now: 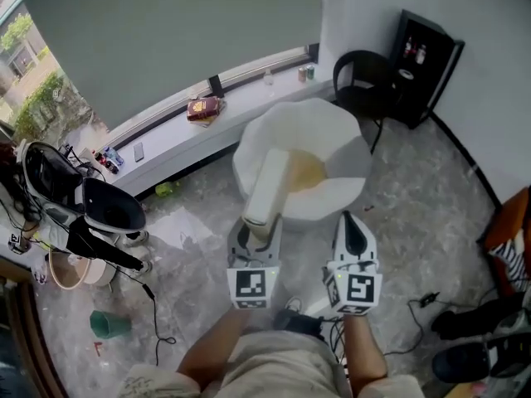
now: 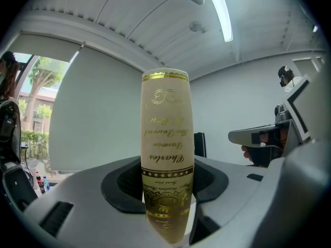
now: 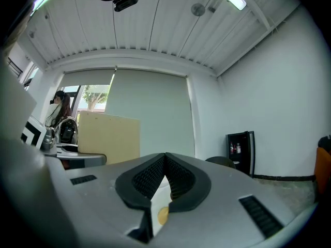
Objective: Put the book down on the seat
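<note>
Pinching the book [image 2: 165, 149] across its covers at the near end, the left hand-held gripper [image 1: 255, 226] has the gilt-lettered spine facing back at it. The rest of the book sticks straight out ahead of the jaws toward the white seat [image 1: 332, 131], which lies just in front of both hand-held grippers. The book looks thick and stiff: it keeps its line with no sag, so it should set down flat as one piece. It is probably fairly heavy, and held by one end its weight levers against the pads. The smooth cream cover may slide, so a hold nearer the middle, close to the spine, would be steadier. The right hand-held gripper [image 3: 165, 159], just beside the left on its right, has its jaws pressed together with nothing between them.
</note>
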A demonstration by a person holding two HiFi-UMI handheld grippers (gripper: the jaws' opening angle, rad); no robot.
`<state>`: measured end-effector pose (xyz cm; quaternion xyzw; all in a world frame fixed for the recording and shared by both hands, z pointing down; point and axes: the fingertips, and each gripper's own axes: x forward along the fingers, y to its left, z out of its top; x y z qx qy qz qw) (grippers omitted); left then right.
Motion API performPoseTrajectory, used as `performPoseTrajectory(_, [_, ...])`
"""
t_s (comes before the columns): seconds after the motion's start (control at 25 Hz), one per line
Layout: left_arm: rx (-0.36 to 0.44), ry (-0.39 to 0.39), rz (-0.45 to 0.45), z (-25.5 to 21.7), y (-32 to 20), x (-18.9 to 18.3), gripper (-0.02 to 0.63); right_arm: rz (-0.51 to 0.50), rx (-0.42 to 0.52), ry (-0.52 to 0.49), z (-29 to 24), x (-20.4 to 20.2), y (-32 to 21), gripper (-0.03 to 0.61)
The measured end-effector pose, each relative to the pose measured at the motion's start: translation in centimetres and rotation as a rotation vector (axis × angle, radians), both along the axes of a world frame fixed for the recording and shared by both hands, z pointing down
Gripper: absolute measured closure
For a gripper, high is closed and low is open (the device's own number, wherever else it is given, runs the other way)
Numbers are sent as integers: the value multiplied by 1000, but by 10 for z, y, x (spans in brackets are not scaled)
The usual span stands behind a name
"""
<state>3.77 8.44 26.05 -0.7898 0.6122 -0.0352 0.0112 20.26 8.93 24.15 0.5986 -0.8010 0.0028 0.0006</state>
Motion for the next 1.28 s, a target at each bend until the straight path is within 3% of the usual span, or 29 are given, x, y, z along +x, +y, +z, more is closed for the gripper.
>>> performPoseTrajectory(0.56, [-33,-23,-13,7,-68,30,390,4,-16,-26,6,36,-67,575])
performPoseTrajectory(0.84, [-40,1,3,18,-100,38,390,1,5,129,19,36,-90,575])
performPoseTrajectory(1.28, [-46,37,-24,39,-194,7,390,-23,-16,137,38,3,-184,575])
